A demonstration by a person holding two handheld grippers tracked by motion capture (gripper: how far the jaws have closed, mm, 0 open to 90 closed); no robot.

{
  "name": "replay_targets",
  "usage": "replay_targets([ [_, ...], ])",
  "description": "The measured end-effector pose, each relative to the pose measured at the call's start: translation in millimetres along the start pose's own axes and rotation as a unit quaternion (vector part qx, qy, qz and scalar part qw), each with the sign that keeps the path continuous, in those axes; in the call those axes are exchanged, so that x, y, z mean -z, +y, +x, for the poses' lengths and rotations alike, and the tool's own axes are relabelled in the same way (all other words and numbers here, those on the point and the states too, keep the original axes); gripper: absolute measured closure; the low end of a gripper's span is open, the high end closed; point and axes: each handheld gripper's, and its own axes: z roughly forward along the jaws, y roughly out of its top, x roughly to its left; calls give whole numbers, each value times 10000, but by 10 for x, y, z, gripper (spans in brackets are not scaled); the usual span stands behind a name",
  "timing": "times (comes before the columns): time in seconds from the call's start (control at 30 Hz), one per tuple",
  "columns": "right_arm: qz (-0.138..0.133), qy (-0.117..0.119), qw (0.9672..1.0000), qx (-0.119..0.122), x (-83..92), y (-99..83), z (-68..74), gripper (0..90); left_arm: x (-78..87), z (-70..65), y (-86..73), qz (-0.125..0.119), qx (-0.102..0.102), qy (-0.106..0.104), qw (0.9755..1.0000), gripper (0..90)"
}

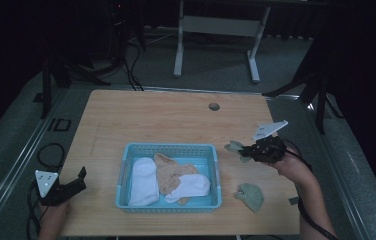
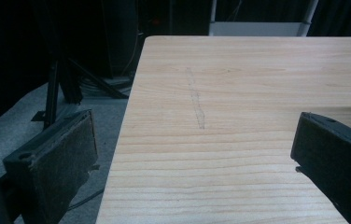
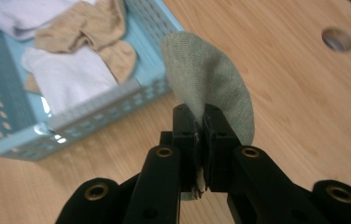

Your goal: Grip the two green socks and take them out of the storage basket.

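Note:
My right gripper (image 1: 243, 150) is shut on a grey-green sock (image 3: 211, 79), which it holds above the table just right of the light blue basket (image 1: 216, 170). The sock (image 1: 235, 147) sticks out to the left of the jaws. In the right gripper view the basket wall (image 3: 99, 105) lies close below and left of the sock. Inside the basket lie a white sock (image 1: 143, 180), a tan sock (image 1: 173, 172) and another white sock (image 1: 191, 187). A second grey-green sock (image 1: 250, 195) lies on the table at the front right. At the table's front left corner my left gripper (image 1: 78, 181) stands open with nothing between its pads (image 2: 66, 158).
The wooden table (image 1: 166, 120) has a round cable hole (image 1: 214, 106) near its far edge. A faint pencil mark (image 2: 197, 100) runs across the wood ahead of the left gripper. Dark stands and cables surround the table on the grey floor.

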Motion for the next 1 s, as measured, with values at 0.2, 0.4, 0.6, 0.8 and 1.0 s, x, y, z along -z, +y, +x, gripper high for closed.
replay_targets([
  [0.2, -24, -111, 9993, -347, -112, -258, -99, 850, 2, 2, -1, -3, -9, -11, 10000, 7],
  [0.4, 92, -160, 9978, -629, -266, -479, -170, 850, 2, 2, -1, -4, -3, -17, 10000, 7],
  [0.6, 209, -152, 9965, -795, -412, -633, -192, 848, 1, -1, -2, 2, -15, -14, 10000, 7],
  [0.8, 273, -99, 9957, -874, -548, -735, -166, 845, 3, 1, -3, -3, -17, -21, 10000, 7],
  [1.0, 391, 1, 9952, -898, -656, -780, -133, 760, 4, 1, -3, -8, -15, -24, 10000, 7],
])
